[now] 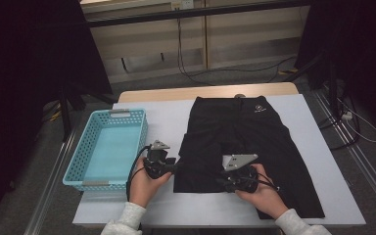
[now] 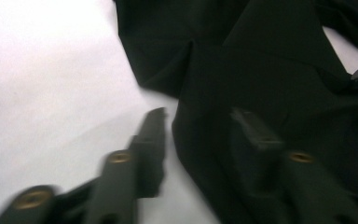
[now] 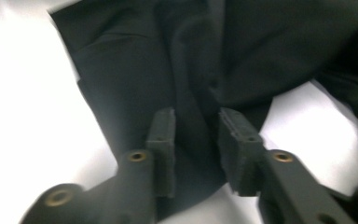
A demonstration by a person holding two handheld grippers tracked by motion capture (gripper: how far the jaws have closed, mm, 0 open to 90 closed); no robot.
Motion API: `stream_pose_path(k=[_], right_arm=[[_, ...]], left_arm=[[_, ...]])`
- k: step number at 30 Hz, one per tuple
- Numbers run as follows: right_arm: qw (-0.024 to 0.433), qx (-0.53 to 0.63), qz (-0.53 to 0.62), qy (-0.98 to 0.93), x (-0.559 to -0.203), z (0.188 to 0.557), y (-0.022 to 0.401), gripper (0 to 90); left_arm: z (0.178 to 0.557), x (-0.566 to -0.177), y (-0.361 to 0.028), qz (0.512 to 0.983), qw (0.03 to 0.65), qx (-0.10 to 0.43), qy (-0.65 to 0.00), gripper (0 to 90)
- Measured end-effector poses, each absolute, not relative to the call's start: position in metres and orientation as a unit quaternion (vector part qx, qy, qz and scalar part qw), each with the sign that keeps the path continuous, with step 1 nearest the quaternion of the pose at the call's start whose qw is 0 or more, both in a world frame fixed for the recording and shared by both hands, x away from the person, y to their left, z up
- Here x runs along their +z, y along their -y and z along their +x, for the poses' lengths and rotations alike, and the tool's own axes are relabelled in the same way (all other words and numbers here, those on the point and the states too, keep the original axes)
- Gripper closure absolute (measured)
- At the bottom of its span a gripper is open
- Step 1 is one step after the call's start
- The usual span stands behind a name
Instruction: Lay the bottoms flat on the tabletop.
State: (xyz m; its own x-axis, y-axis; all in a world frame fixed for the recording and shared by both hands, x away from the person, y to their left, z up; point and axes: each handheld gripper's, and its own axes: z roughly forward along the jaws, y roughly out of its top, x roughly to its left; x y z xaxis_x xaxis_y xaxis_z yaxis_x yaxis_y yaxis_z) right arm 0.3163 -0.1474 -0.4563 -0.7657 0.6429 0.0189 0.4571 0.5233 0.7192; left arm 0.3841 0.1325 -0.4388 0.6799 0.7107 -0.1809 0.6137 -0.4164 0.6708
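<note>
While the blue basket (image 1: 108, 147) sits empty along the left edge of the table (image 1: 323, 161), the black shorts (image 1: 247, 142) lie spread flat across the middle of the white surface, waistband toward the far edge and one leg folded over near the front edge. Just right of the basket, the left gripper (image 1: 172, 166) rests at the left hem of the folded leg; in the left gripper view its jaws stand parted, one over bare table and one over cloth, pressing on nothing. Further right, the right gripper (image 1: 225, 180) lies over the folded fabric near the front edge, and in the right gripper view its jaws are also released, with a ridge of cloth (image 3: 193, 135) between the pads but not pinched. Risk from here: closing either tool on only the top layer would drag the fold apart, and uneven pull between the hands would skew the hem and leave creases.
</note>
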Motion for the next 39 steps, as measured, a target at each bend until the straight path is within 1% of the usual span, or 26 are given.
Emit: stream_pose_path(k=[1, 4, 5, 6, 7, 8, 9, 10, 11, 12, 13, 14, 15, 16, 17, 18, 19, 20, 22, 23, 24, 25, 26, 30, 33, 39], right_arm=[[0.124, 0.372, 0.32, -0.862, -0.457, 0.317, 0.15, 73.7], [0.128, 0.371, 0.326, -0.86, -0.457, 0.318, 0.153, 75.2], [0.129, 0.371, 0.327, -0.86, -0.456, 0.317, 0.155, 71.0], [0.129, 0.371, 0.327, -0.86, -0.456, 0.317, 0.155, 71.0], [0.135, 0.378, 0.325, -0.857, -0.454, 0.315, 0.158, 63.6], [0.135, 0.378, 0.325, -0.857, -0.454, 0.315, 0.158, 63.6], [0.137, 0.39, 0.325, -0.851, -0.451, 0.313, 0.161, 58.9], [0.137, 0.39, 0.325, -0.851, -0.451, 0.313, 0.161, 58.9], [0.138, 0.401, 0.324, -0.846, -0.448, 0.311, 0.162, 54.3], [0.138, 0.401, 0.324, -0.846, -0.448, 0.311, 0.162, 54.3], [0.138, 0.401, 0.325, -0.845, -0.449, 0.31, 0.161, 49.7], [0.138, 0.401, 0.325, -0.845, -0.449, 0.31, 0.161, 49.7], [0.13, 0.401, 0.321, -0.848, -0.451, 0.309, 0.159, 46.3], [0.13, 0.401, 0.321, -0.848, -0.451, 0.309, 0.159, 46.3], [0.13, 0.403, 0.316, -0.849, -0.452, 0.309, 0.157, 42.2], [0.13, 0.403, 0.316, -0.849, -0.452, 0.309, 0.157, 42.2], [0.134, 0.403, 0.319, -0.847, -0.452, 0.309, 0.157, 38.0], [0.134, 0.403, 0.319, -0.847, -0.452, 0.309, 0.157, 38.0], [0.133, 0.407, 0.317, -0.846, -0.452, 0.309, 0.158, 37.9], [0.135, 0.41, 0.312, -0.846, -0.451, 0.307, 0.158, 36.8], [0.135, 0.41, 0.312, -0.846, -0.451, 0.307, 0.158, 36.8], [0.135, 0.411, 0.311, -0.846, -0.451, 0.307, 0.157, 36.8], [0.139, 0.412, 0.306, -0.847, -0.451, 0.306, 0.157, 36.7], [0.138, 0.431, 0.286, -0.845, -0.449, 0.304, 0.151, 36.7], [0.127, 0.435, 0.263, -0.852, -0.449, 0.3, 0.14, 44.7], [0.106, 0.426, 0.232, -0.868, -0.454, 0.297, 0.127, 49.1]], left_arm=[[0.381, -0.436, -0.133, 0.843, 0.365, 0.073, -0.389, 43.9], [0.378, -0.433, -0.133, 0.841, 0.368, 0.075, -0.389, 37.9], [0.374, -0.433, -0.133, 0.845, 0.362, 0.078, -0.385, 37.1], [0.374, -0.433, -0.133, 0.845, 0.362, 0.078, -0.385, 37.1], [0.371, -0.437, -0.133, 0.85, 0.353, 0.078, -0.382, 37.3], [0.371, -0.437, -0.133, 0.85, 0.353, 0.078, -0.382, 38.0], [0.37, -0.439, -0.132, 0.853, 0.348, 0.079, -0.381, 38.8], [0.369, -0.442, -0.132, 0.855, 0.343, 0.08, -0.381, 38.8], [0.37, -0.446, -0.131, 0.856, 0.338, 0.082, -0.382, 40.6], [0.37, -0.446, -0.131, 0.856, 0.338, 0.082, -0.382, 40.7], [0.369, -0.447, -0.128, 0.858, 0.338, 0.088, -0.378, 40.7], [0.369, -0.447, -0.128, 0.858, 0.338, 0.088, -0.378, 41.4], [0.369, -0.448, -0.127, 0.859, 0.334, 0.092, -0.376, 42.1], [0.369, -0.448, -0.127, 0.859, 0.334, 0.092, -0.376, 46.0], [0.367, -0.447, -0.127, 0.865, 0.326, 0.098, -0.369, 52.6], [0.366, -0.446, -0.126, 0.868, 0.321, 0.097, -0.366, 52.6], [0.365, -0.445, -0.125, 0.87, 0.315, 0.093, -0.369, 57.5], [0.365, -0.445, -0.125, 0.87, 0.315, 0.093, -0.369, 61.5], [0.364, -0.443, -0.124, 0.869, 0.316, 0.082, -0.373, 73.7], [0.363, -0.443, -0.123, 0.868, 0.318, 0.067, -0.375, 78.9], [0.363, -0.443, -0.123, 0.868, 0.318, 0.067, -0.375, 84.5], [0.363, -0.443, -0.124, 0.869, 0.318, 0.053, -0.376, 84.5], [0.363, -0.442, -0.124, 0.869, 0.316, 0.046, -0.378, 88.2], [0.363, -0.439, -0.128, 0.868, 0.313, 0.035, -0.384, 88.5], [0.363, -0.435, -0.133, 0.861, 0.324, 0.029, -0.391, 88.6], [0.362, -0.43, -0.135, 0.858, 0.331, 0.026, -0.392, 88.5]])
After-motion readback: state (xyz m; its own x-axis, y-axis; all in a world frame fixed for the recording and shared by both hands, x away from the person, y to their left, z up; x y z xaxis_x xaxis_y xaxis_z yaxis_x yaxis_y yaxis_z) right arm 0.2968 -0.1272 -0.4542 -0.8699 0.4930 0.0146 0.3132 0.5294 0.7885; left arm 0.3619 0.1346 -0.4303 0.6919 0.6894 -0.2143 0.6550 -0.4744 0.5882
